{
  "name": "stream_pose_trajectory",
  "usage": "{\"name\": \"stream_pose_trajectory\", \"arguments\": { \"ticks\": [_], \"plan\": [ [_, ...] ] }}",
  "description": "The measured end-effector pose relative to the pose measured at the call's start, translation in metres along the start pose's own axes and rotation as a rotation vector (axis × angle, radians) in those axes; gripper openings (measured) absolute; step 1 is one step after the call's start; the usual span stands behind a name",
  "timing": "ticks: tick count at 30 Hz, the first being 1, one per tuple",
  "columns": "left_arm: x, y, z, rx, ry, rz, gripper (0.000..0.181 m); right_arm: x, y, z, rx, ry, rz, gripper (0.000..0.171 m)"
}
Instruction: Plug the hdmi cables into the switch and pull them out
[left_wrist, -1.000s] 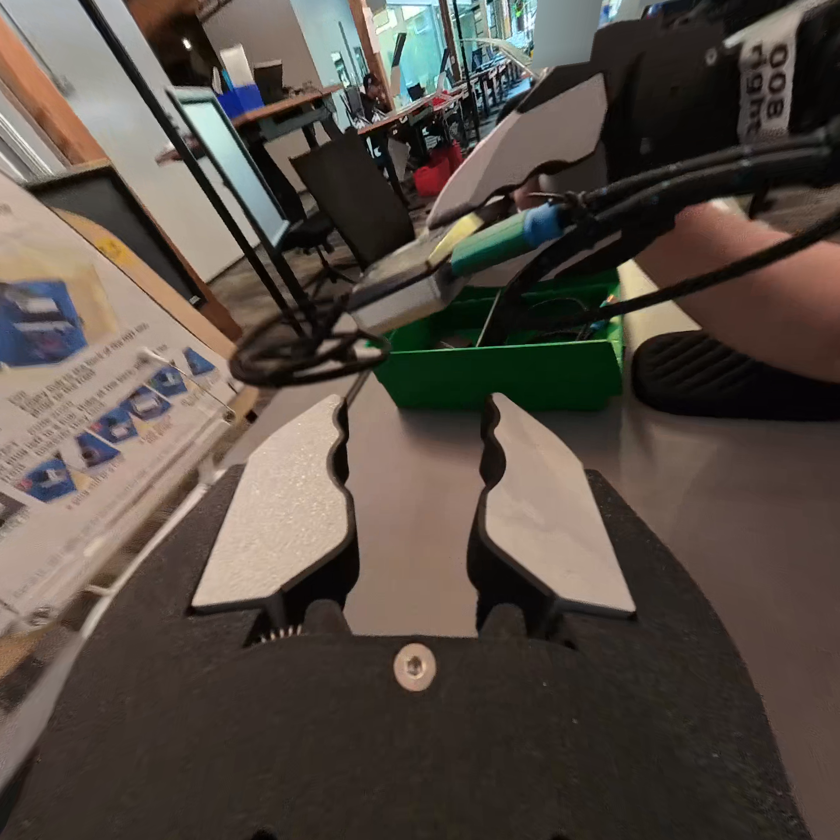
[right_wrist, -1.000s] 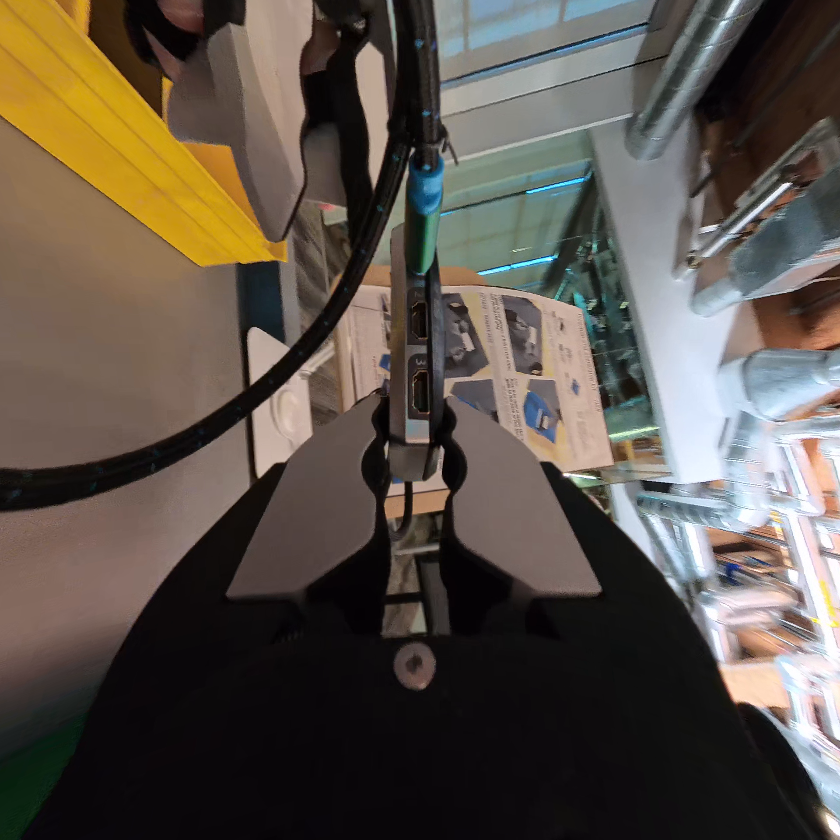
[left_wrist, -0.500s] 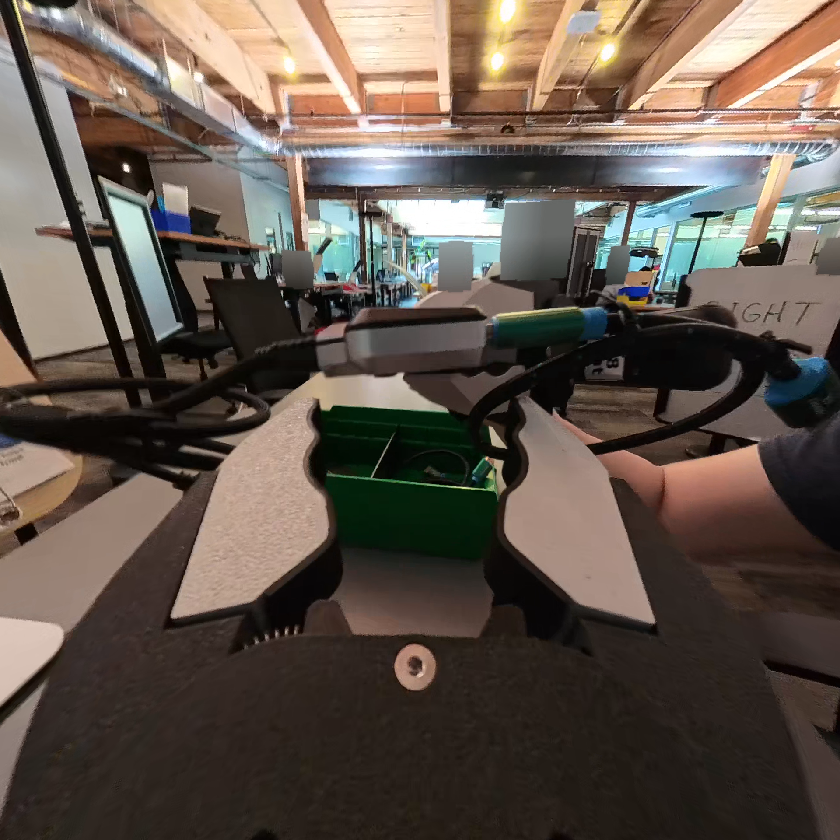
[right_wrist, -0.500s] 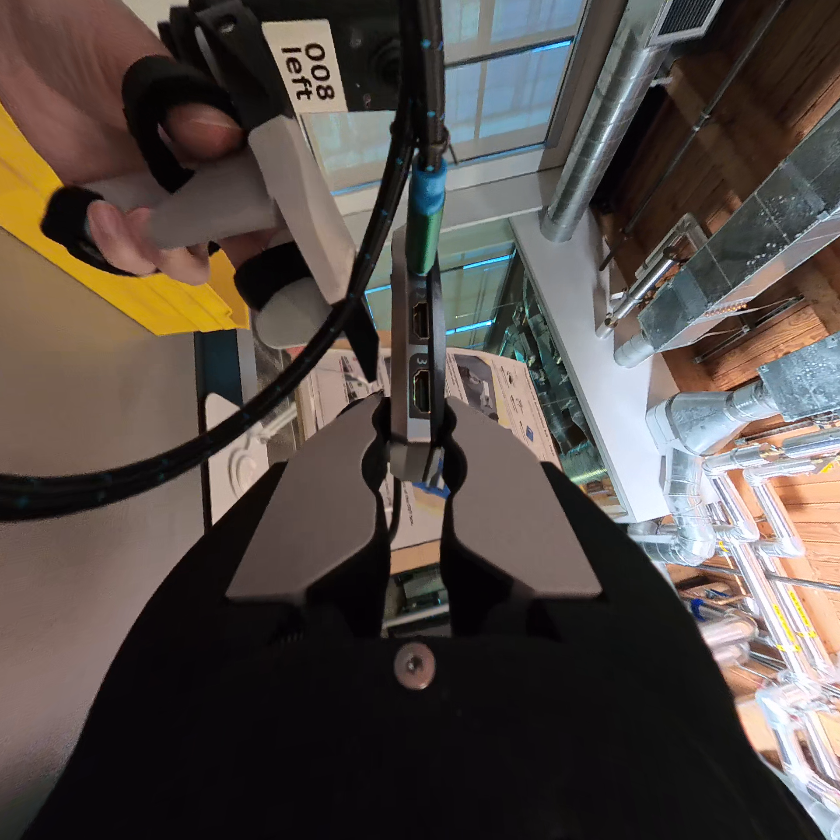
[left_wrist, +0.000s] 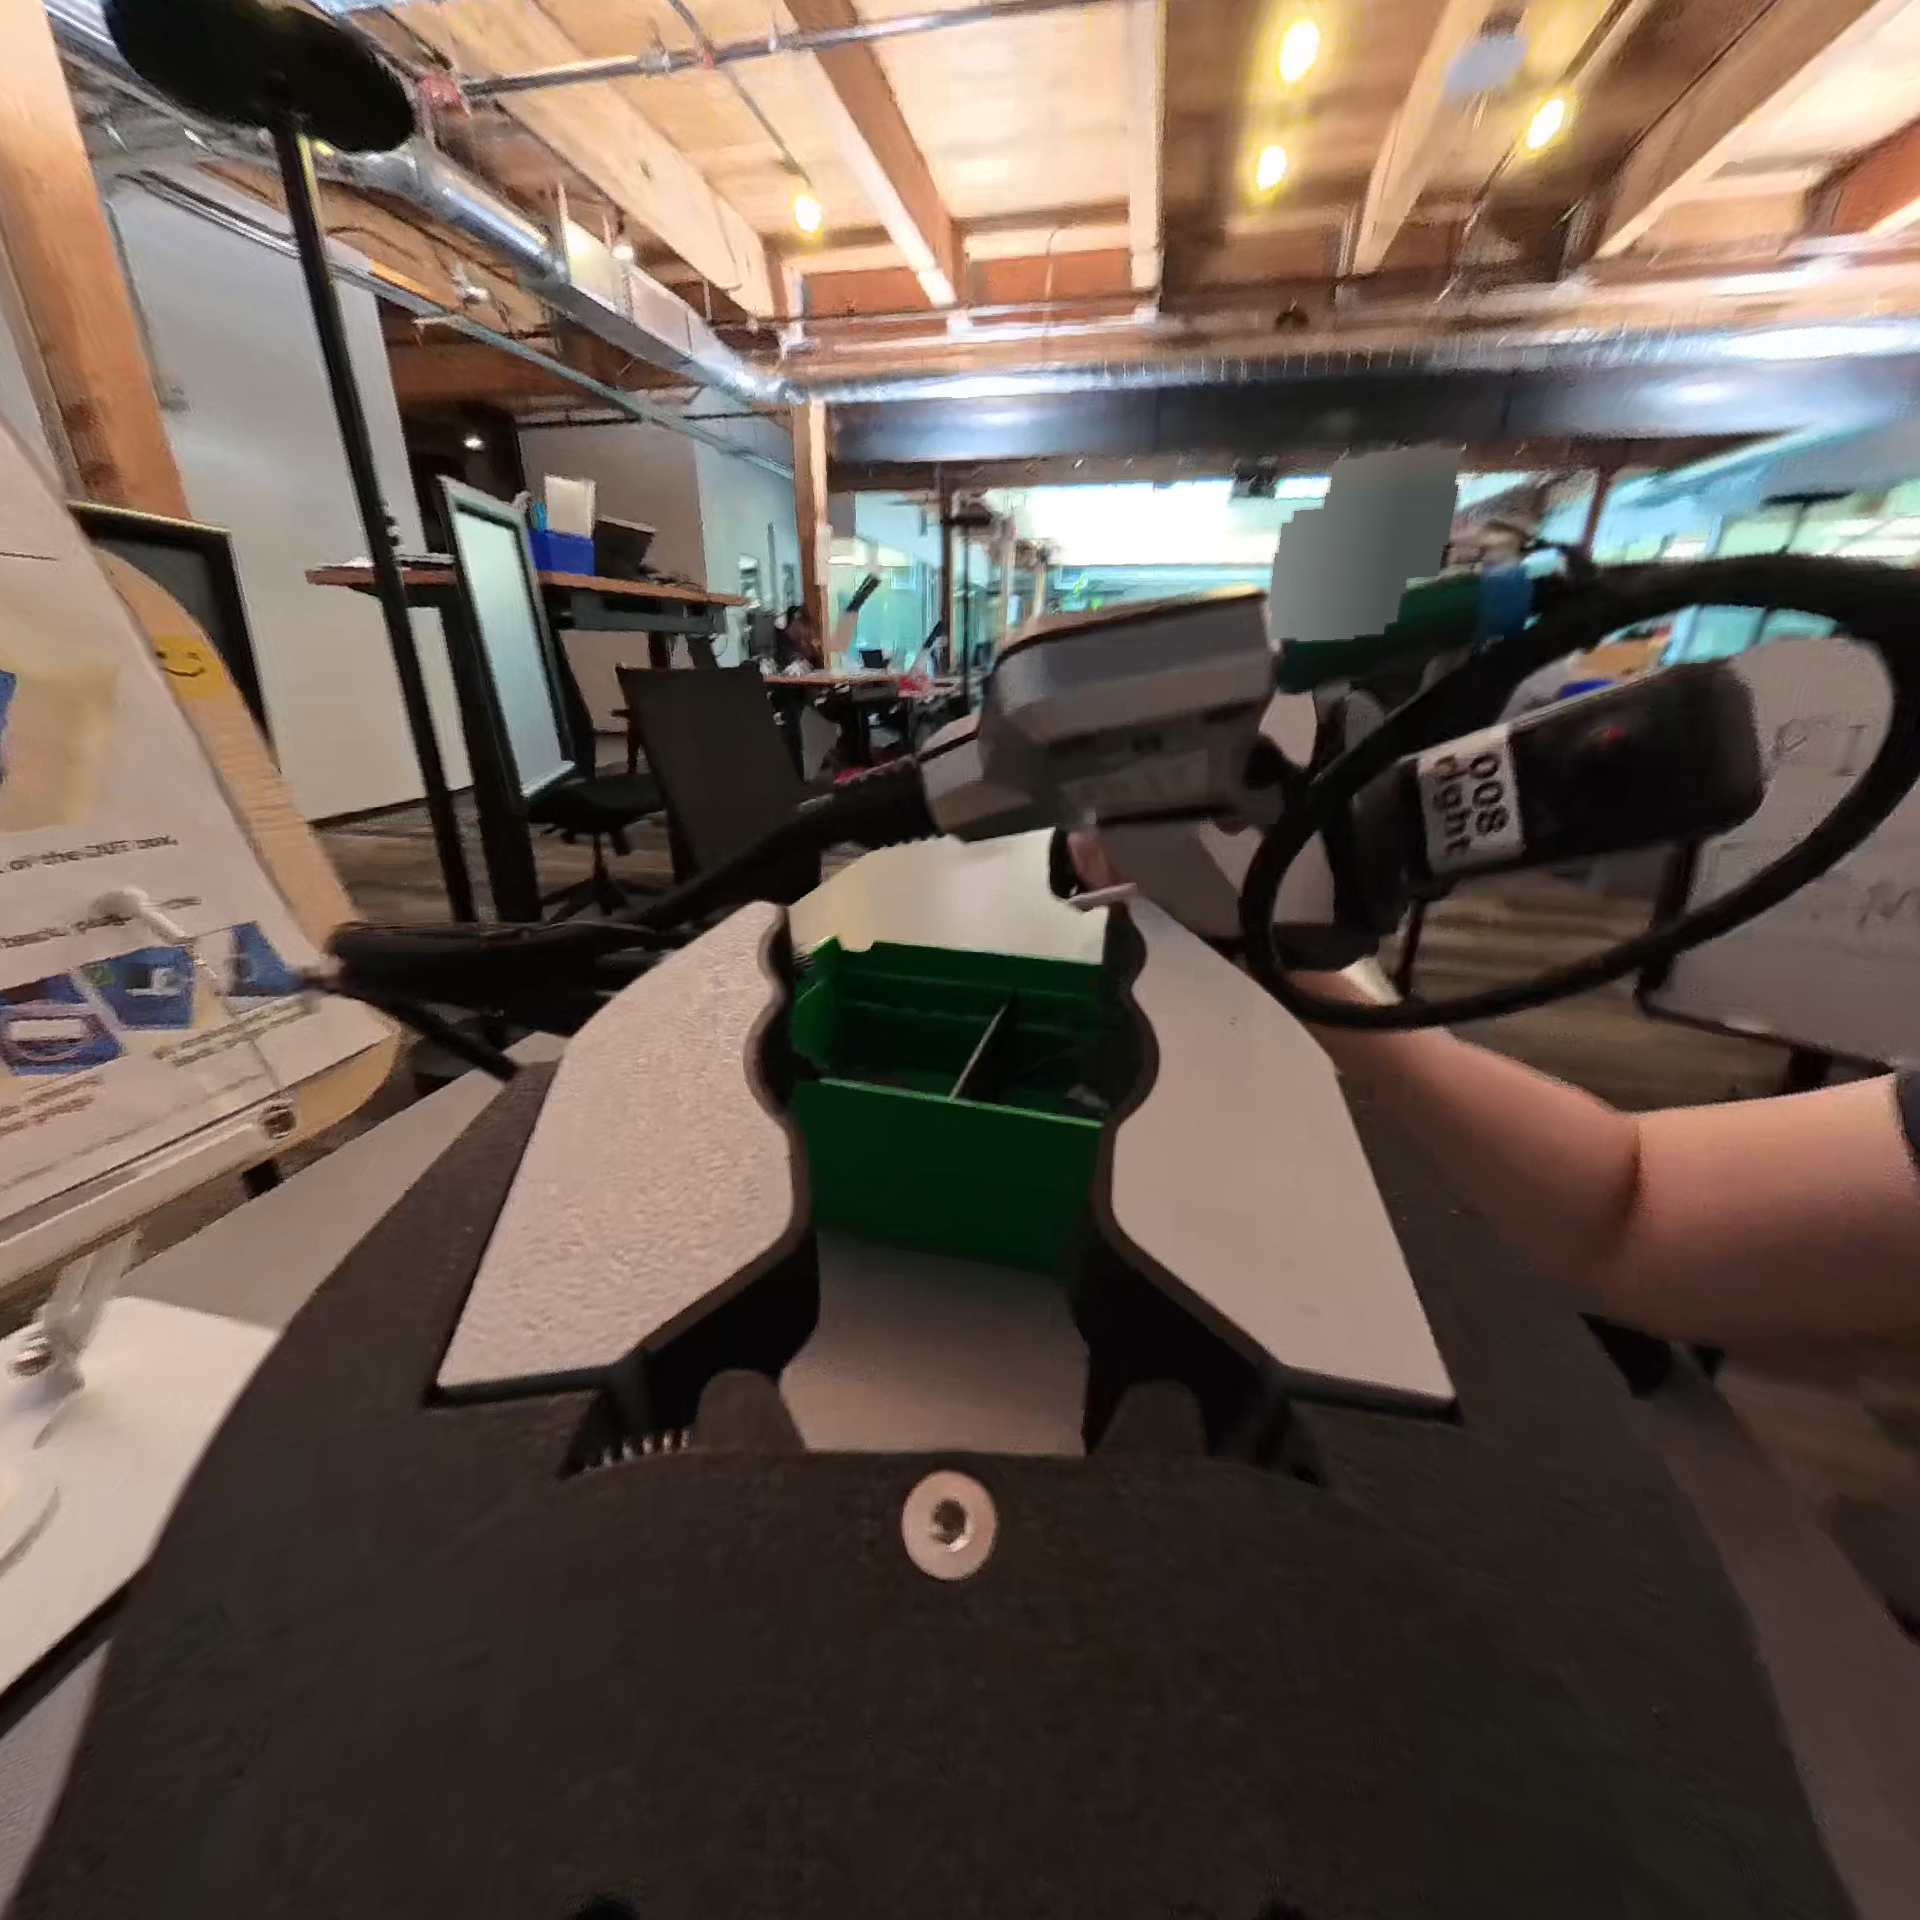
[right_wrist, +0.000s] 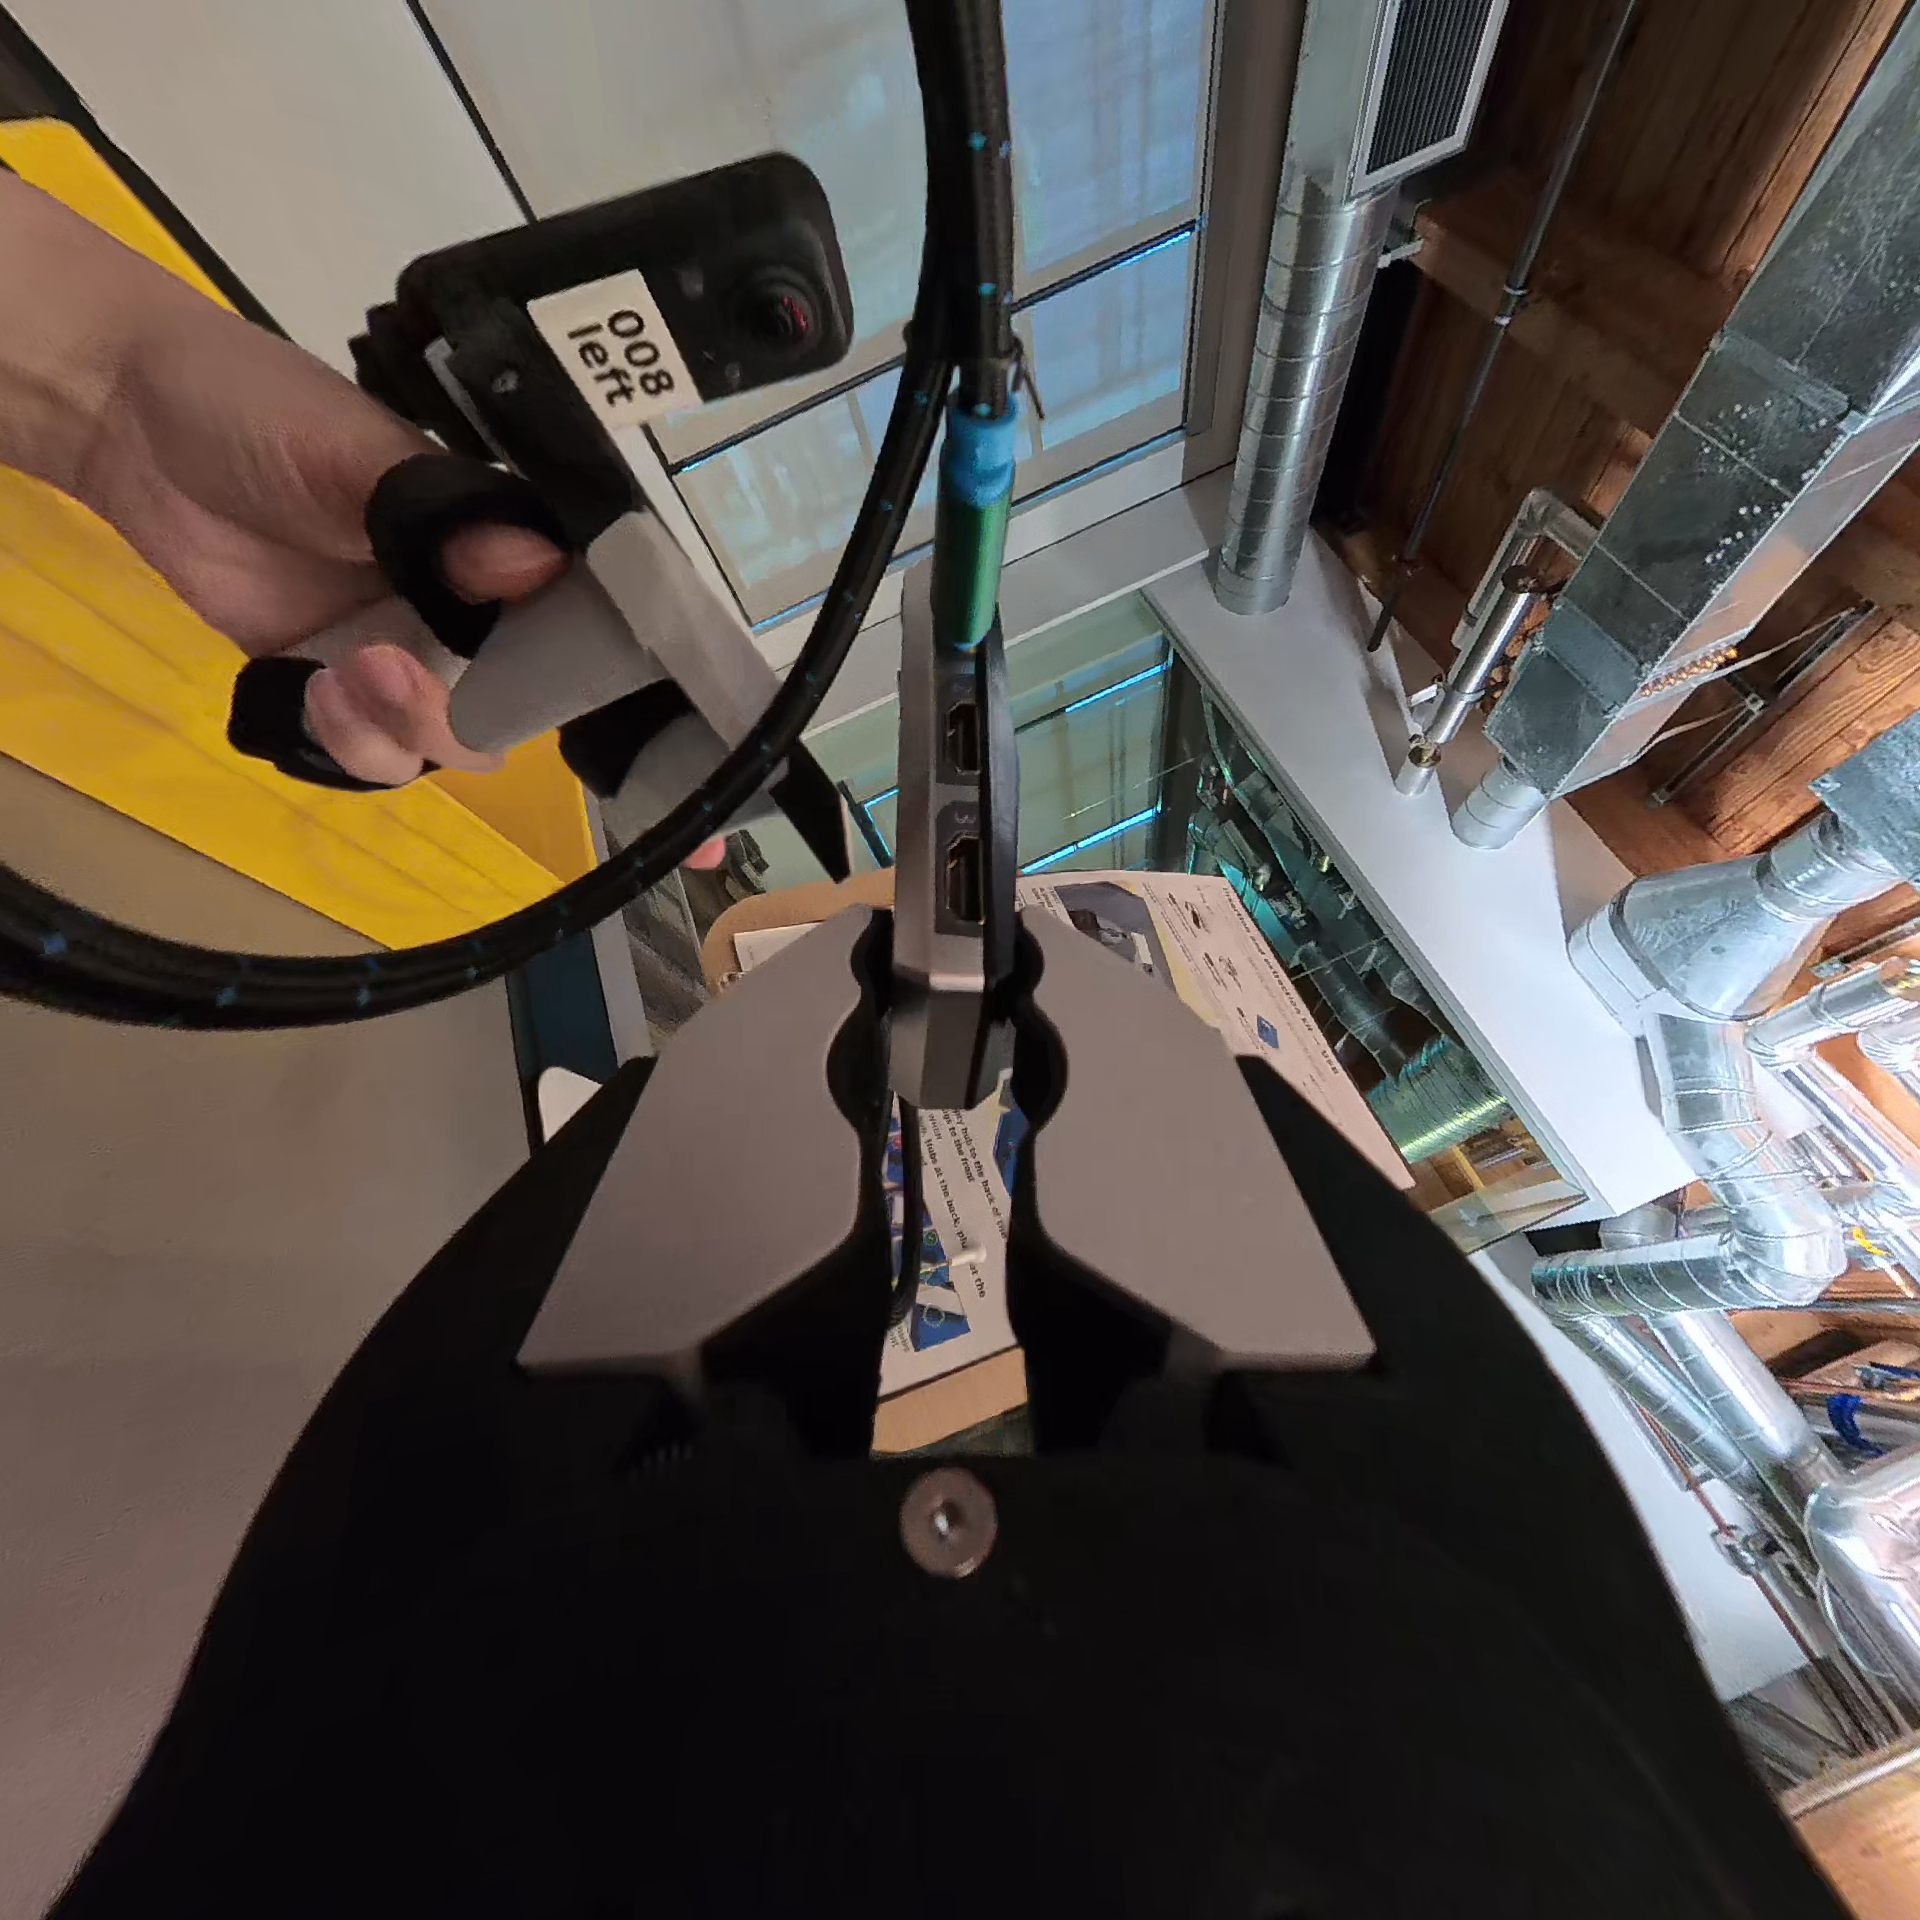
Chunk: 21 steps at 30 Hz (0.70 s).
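Since a second ago our left claw (left_wrist: 951, 1091) has swung up off the table, so its view now looks out across the room and not down at the grey surface. Its fingers are spread with nothing between them; through the gap we see the green bin (left_wrist: 940, 1081) on the table (left_wrist: 935, 1340).

Our right claw (right_wrist: 948, 1023) is pinched on the near end of the switch (right_wrist: 951, 831), which it holds in the air. In the left wrist view the switch (left_wrist: 1132, 727) sits above and right of centre, beyond the spread fingertips, its long axis lying left to right. One hdmi cable with a green plug (right_wrist: 971, 561) is seated in the far end of the switch, and its black braided cord (right_wrist: 436, 966) loops away to the lower left. The free left claw is the one placed to take that plug, we judge.

Only the right wrist view shows the two open ports (right_wrist: 961, 800) along the switch's edge. Only the left wrist view shows the bin, and the dark cable (left_wrist: 727, 883) trailing from the switch's other end.
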<state>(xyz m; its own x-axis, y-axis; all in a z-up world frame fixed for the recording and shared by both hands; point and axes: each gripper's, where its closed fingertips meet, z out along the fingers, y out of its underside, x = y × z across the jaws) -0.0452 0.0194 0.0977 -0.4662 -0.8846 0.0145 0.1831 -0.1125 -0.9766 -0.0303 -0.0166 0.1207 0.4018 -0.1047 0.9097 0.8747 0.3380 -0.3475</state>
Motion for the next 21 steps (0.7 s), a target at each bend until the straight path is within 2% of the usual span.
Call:
{"name": "stream_pose_trajectory", "arguments": {
  "ticks": [5,11,21],
  "plan": [
    [0.012,0.008,0.021,-0.016,-0.034,0.066,0.069,-0.013,-0.004,0.007,-0.002,-0.003,-0.088,0.019],
    [0.023,-0.013,0.020,0.166,0.055,-0.089,0.072,-0.002,-0.016,0.002,0.059,0.091,-0.094,0.019],
    [0.031,-0.030,0.017,0.296,0.039,-0.040,0.077,0.006,-0.028,0.004,0.130,0.264,0.003,0.020]
  ]
}}
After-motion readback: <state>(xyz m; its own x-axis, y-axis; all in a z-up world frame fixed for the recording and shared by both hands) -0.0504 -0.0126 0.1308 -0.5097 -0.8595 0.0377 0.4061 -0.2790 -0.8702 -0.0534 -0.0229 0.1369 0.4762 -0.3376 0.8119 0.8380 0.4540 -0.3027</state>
